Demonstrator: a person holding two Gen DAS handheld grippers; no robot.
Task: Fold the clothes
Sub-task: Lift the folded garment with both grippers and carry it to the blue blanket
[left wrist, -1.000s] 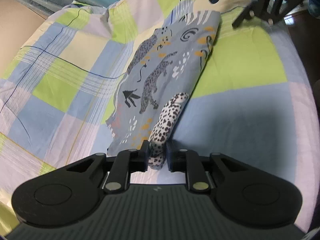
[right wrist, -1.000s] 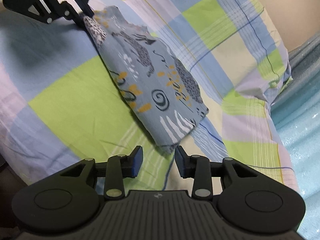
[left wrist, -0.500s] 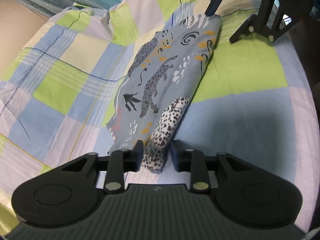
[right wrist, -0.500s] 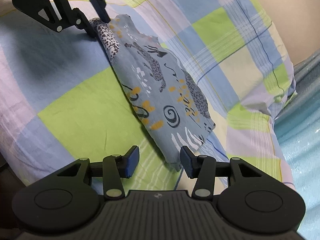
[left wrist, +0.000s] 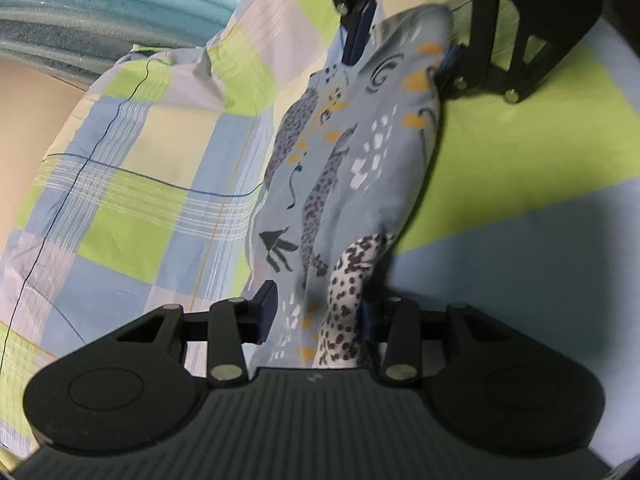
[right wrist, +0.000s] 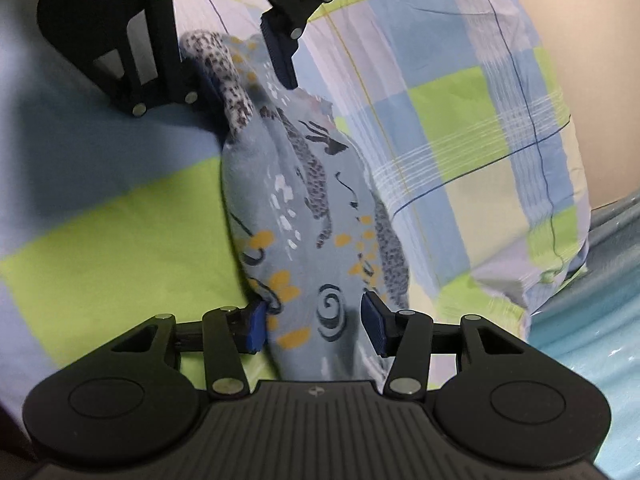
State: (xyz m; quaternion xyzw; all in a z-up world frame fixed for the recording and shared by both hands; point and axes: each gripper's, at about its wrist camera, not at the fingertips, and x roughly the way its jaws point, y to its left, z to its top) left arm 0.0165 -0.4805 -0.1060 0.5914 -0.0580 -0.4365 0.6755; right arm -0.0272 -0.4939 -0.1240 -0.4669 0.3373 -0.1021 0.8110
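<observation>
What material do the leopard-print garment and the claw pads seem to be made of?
Leopard-print garment: probably soft matte cotton knit; it drapes and creases without shine. Pads of the right claw: apparently blue rubber or foam, dull surface; the frames leave this open.

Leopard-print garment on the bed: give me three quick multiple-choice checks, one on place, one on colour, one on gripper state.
1. Where does the leopard-print garment lie?
A. on the checked bedsheet
B. on a wooden floor
C. in a basket

2. What is the garment's main colour?
A. red
B. grey-blue
C. black

3. How do the two grippers stand?
A. both shut tight on nothing
B. both far from the cloth
C. both open, fingers either side of an end of the garment

Answers: 1 A, the sheet's green, blue and lilac squares surround it. 2 B, grey-blue cloth with orange and white marks. 3 C, the left gripper and the right gripper each straddle bunched cloth with a wide gap.
</observation>
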